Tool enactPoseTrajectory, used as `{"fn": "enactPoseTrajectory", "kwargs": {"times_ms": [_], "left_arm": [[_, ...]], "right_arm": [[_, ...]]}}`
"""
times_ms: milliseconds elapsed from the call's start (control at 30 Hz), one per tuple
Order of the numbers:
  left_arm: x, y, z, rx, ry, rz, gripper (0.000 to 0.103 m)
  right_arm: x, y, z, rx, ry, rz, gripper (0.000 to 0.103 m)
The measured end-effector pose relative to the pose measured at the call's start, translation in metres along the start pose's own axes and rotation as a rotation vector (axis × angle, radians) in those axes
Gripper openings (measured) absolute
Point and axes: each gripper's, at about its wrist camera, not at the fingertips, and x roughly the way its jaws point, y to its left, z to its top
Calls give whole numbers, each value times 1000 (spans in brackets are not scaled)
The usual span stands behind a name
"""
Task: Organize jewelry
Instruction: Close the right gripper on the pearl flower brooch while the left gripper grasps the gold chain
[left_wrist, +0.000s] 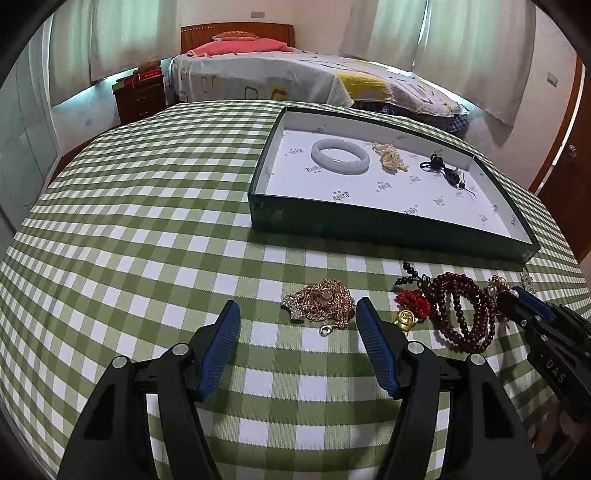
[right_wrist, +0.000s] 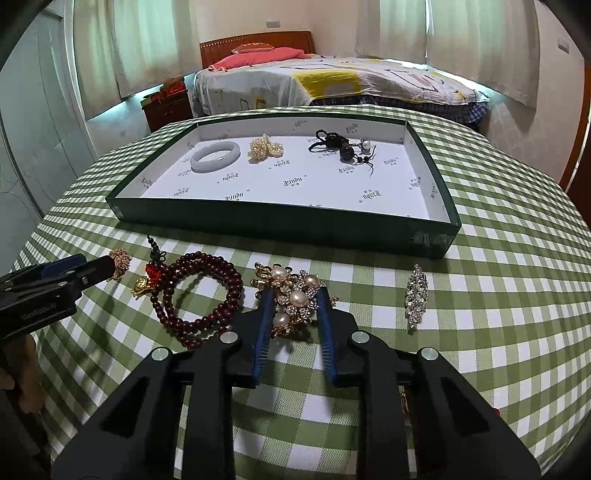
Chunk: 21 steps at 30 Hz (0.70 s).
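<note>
The left gripper (left_wrist: 297, 314) hangs low with its blue-padded fingers (left_wrist: 221, 343) spread wide apart, pointing toward the far side, nothing between them. The right gripper (right_wrist: 295, 299) sits just to its right, also low, its fingers (right_wrist: 263, 328) parted more narrowly and angled slightly inward at the tips.

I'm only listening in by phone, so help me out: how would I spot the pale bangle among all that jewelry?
Find the shallow green box with a white printed lining on the checked tablecloth. Inside it, toward the far left corner, lies the bangle, next to a small heap of pearls. It is the only smooth, solid, milky white ring there; everything else is beaded, corded or sparkly.
</note>
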Motion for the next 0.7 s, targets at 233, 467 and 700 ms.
{"fn": "enactPoseTrajectory", "kwargs": {"times_ms": [233, 467, 700], "left_arm": [[3, 1, 1, -2, 3, -5, 64], [7, 3, 6, 1, -4, -12, 64], [6, -4, 4, 52, -11, -13, 47]], "right_arm": [[-5, -1, 3, 10, -17, 0, 23], [-4, -4, 3, 17, -17, 6, 23], [-3, -4, 2, 19, -18, 8, 23]]}}
